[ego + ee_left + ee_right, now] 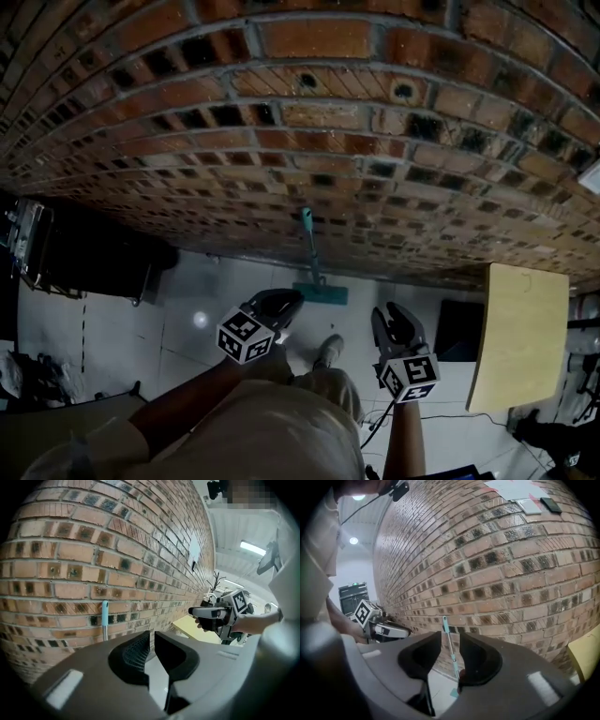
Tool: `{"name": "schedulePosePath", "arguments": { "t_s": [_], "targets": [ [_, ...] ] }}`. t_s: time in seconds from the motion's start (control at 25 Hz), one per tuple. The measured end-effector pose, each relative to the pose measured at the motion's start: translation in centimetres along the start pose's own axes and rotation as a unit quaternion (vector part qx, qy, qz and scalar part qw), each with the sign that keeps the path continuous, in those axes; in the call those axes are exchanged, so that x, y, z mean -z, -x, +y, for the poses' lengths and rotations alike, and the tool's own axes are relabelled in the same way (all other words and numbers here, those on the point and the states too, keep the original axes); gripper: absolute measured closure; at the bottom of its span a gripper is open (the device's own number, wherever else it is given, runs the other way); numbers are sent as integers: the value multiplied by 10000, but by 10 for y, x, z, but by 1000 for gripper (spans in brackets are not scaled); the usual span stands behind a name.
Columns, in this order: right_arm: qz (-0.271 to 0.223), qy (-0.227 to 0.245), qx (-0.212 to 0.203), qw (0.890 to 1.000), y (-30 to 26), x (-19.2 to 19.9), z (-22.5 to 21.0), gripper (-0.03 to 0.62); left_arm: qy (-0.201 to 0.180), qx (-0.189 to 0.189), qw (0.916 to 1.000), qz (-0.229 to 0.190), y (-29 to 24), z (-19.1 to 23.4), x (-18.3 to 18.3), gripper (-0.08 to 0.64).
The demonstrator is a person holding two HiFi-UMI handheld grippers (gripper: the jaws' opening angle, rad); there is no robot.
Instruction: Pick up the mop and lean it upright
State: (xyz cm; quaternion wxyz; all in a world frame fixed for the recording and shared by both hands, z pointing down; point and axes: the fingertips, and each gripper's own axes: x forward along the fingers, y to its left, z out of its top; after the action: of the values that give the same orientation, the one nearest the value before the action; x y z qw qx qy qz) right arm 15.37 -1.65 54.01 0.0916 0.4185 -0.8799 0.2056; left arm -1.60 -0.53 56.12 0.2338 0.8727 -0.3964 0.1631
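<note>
The left hand-held gripper (pixel 152 635), a grey two-jaw tool with a black-and-white marker cube on its back, has its jaws only a narrow slit apart. Nothing sits between them, and only red brick wall (pixel 328 94) and pale floor (pixel 187 309) show through the gap. It hangs in the air to the left of the mop and touches nothing. The bare left forearm (pixel 178 403) that carries it reaches in from the lower left of the head view, and its tips slant towards the mop's foot. The mop (pixel 314 258), a slim pole with a teal grip at the top and a flat teal head, stands upright. Its head rests on the floor and its grip leans against the brick wall, free of both tools. To the right of the mop, the right hand-held gripper (pixel 450 637) holds its jaws visibly wider than the left one's. The mop's pole shows through the gap but stands well beyond the pads, so this gripper grasps nothing. The right forearm (pixel 403 441) rises almost straight from the lower edge of the head view, and the gripper points at the wall just right of the mop. Farther right of the mop, a pale yellow flat board (pixel 520 337) stands near the wall.
</note>
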Motion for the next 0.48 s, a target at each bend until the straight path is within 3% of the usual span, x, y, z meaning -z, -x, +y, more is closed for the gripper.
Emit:
{"name": "schedulePosePath", "arguments": {
  "t_s": [0.28, 0.48],
  "targets": [
    [277, 82, -347, 9990, -28, 19, 6, 476, 266, -582, 9980, 16, 26, 36, 11, 509],
    [371, 100, -254, 9989, -42, 18, 15, 476, 438, -651, 9969, -2, 40, 57, 19, 509]
  ]
}}
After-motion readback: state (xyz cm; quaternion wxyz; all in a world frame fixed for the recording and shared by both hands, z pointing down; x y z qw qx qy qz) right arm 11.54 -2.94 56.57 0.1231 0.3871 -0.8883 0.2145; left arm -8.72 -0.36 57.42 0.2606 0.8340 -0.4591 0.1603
